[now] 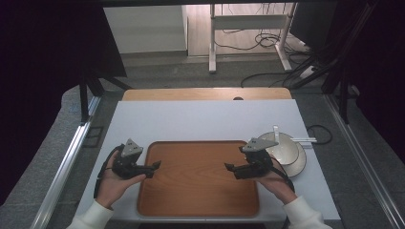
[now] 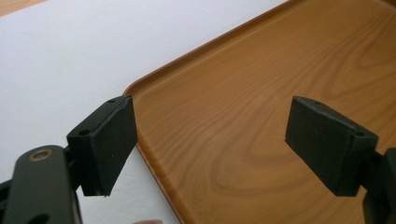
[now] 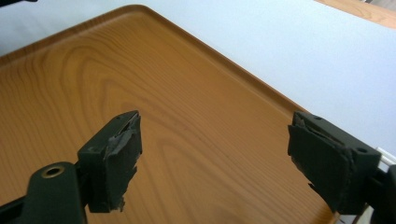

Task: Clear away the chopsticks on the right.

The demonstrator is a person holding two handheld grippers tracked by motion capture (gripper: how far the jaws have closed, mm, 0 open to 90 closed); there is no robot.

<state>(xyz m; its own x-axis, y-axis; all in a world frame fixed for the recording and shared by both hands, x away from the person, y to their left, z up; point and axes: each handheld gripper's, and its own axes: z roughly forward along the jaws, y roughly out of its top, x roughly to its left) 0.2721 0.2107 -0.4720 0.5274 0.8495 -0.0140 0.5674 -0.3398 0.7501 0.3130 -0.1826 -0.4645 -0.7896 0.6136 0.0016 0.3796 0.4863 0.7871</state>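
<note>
The wooden tray (image 1: 198, 179) lay between the left gripper (image 1: 155, 167) and right gripper (image 1: 230, 168), each over its own short edge. Both stood wide and empty (stacked bowls (image 1: 286, 150) sat beside the right one).

No readable text, labels, brands, numbers or signs

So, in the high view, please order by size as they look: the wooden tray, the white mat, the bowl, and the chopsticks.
1. White mat
2. Wooden tray
3. Bowl, partly hidden behind the right gripper
4. Chopsticks, thin and only partly seen
</note>
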